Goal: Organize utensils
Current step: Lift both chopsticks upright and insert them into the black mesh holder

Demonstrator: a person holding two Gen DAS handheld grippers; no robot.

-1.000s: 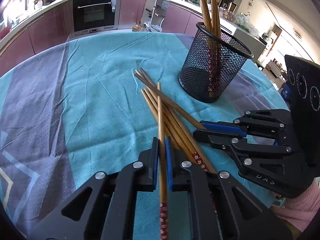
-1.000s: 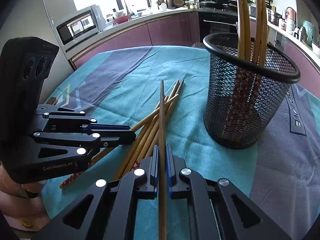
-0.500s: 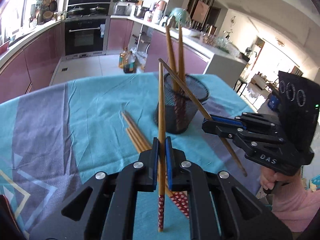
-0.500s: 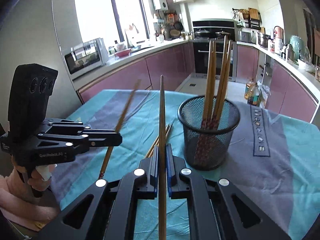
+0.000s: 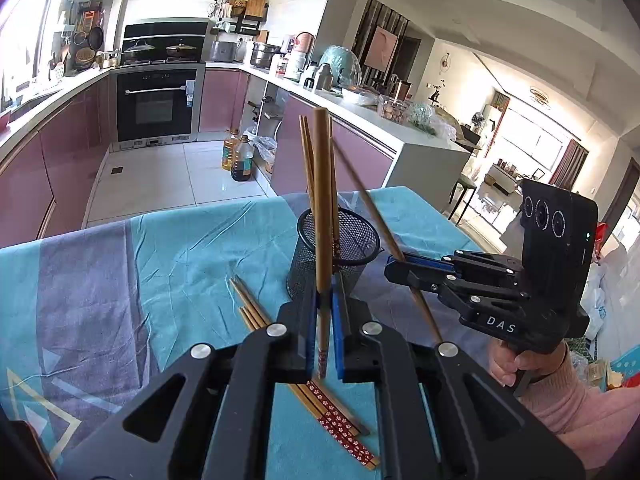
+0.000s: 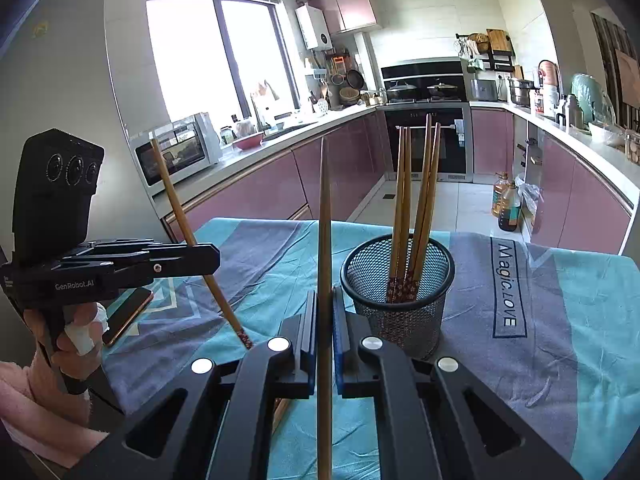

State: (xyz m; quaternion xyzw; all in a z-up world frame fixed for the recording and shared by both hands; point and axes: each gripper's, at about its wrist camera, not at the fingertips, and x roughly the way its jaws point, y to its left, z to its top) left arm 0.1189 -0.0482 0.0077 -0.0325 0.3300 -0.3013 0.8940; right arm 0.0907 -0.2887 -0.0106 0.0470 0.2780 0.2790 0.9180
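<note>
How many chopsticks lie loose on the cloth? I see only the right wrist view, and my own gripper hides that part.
Observer: The left wrist view shows a small bundle of loose chopsticks on the cloth, left of the mesh holder. There are at least three; the exact count is unclear.
Operator: Which way do their patterned ends point?
Observer: Away from the holder; they run under the left gripper.
Operator: How does my chopstick stand, seen from the side?
Observer: The right gripper is shut on its chopstick, which is tilted, plain tip up, leaning toward the holder side.
</note>
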